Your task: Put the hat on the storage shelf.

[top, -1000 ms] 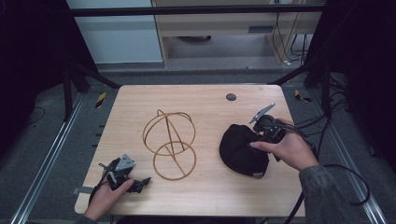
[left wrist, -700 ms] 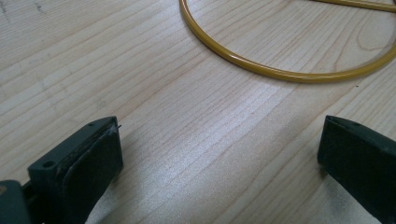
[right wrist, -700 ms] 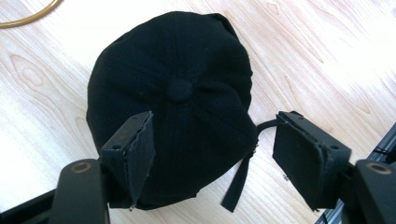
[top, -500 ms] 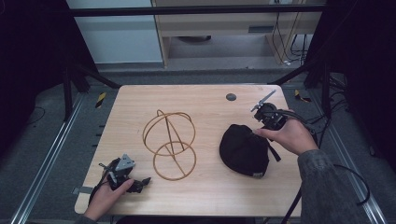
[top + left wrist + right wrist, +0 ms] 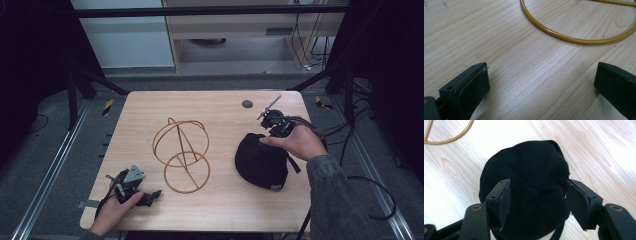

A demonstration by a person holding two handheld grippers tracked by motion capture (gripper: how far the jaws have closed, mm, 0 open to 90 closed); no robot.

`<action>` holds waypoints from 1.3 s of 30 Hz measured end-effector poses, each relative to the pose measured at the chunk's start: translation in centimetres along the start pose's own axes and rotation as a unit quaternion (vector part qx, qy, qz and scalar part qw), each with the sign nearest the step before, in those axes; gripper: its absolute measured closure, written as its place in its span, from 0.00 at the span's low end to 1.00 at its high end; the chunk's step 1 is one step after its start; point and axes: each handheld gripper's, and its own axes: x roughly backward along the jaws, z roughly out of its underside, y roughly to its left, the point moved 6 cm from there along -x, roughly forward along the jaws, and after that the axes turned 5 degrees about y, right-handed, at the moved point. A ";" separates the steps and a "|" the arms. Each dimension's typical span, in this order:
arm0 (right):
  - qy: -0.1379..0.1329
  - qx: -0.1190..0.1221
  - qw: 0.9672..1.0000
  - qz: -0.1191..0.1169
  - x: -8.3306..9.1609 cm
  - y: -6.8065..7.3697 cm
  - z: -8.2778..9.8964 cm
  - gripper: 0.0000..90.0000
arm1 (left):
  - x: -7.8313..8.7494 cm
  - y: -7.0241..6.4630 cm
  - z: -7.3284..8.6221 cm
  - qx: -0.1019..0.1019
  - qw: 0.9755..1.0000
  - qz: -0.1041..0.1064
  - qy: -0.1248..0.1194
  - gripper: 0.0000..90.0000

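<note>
The black cap [image 5: 262,162] lay crown-up on the right part of the wooden table [image 5: 215,107], between the wire stand and the table's right edge. Its long axis ran from the far side of the table toward the person, slightly slanted; the end nearest the person carried a small light tag and a strap that trailed off to the right. Which end bore the brim could not be told. In the right gripper view the cap's [image 5: 526,187] crown button sat between the jaws.

The right gripper [image 5: 272,122] was held above the far edge of the cap, in a hand whose fingers lay against the fabric. Its jaws had just been closing, yet stood half apart, one on each side of the crown; the pads hung above the cloth and did not press on it. Nothing was grasped.

The gold wire stand [image 5: 182,155], the only holder-like item on the table, stood left of the cap and apart from it. It comprised an upright hoop over a flat base ring, and it carried nothing.

The left gripper [image 5: 132,187] rested on the near-left corner of the table, jaws spread wide over bare wood, with the stand's base ring [image 5: 574,38] just ahead of them. A small dark disc [image 5: 247,104] lay near the far edge.
</note>
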 end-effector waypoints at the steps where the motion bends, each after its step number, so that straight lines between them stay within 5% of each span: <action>1: 0.003 0.003 1.000 0.000 -0.3 0.1 -0.1 0.46 | 0.0 0.0 0.0 0.000 1.000 0.000 0.000 0.00; 17: 0.042 0.004 0.999 -0.009 -3.0 0.6 0.2 0.55 | 0.0 0.0 0.0 -0.001 1.000 0.000 0.000 0.00; 26: 0.044 0.001 0.999 -0.012 -3.6 0.4 0.4 0.80 | 0.0 0.0 0.0 0.001 1.000 -0.001 0.000 0.00; 32: 0.033 0.010 0.999 -0.017 -2.9 0.8 0.5 0.83 | 0.0 0.0 0.0 0.000 1.000 -0.001 0.000 0.00; 39: -0.013 0.002 1.000 -0.017 -0.6 0.9 0.9 0.83 | 0.0 0.0 0.0 0.002 1.000 -0.001 0.000 0.00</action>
